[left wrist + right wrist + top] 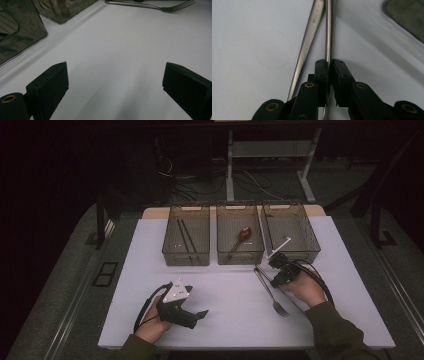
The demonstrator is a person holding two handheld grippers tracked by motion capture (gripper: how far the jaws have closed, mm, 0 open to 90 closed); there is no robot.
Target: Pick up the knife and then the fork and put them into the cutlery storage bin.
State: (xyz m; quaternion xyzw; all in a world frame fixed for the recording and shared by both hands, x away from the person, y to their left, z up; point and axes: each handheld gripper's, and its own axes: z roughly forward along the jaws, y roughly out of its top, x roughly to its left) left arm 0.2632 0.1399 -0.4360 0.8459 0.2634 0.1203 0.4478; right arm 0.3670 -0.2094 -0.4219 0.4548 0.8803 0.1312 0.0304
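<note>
White matte tabletop point(225, 320), high view. Three smoky translucent plastic bins stand in a row at the far side.
- Left bin point(186, 260): black chopsticks point(186, 240), thin and straight.
- Middle bin point(240, 257): red spoon point(243, 234), glossy bowl, long handle.
- Right bin point(300, 247): I cannot make out the contents.
- Steel fork point(270, 290): flat on the table in front of the right bin, tines toward me.
- My right gripper point(276, 281): down over the fork's handle.
- My left gripper point(199, 316): resting near the front edge, well apart from the cutlery.

I judge the sorting partly done: two bins filled, the steel pieces not yet binned.

Left gripper view. My left gripper point(115, 85) has its black blocky pads spread wide, with nothing between them and bare table below. The fork point(160, 7) lies far off, polished, four tines. Ribbed bin walls show at the upper left.

Right gripper view. My right gripper point(329, 67) is pinched tight on a slim round steel rod point(328, 32), some utensil's handle, kind unclear, low over the table. Just beside it, converging at the top, lies a flat engraved steel handle point(310, 32), probably the fork's. Both are bright and smooth.
</note>
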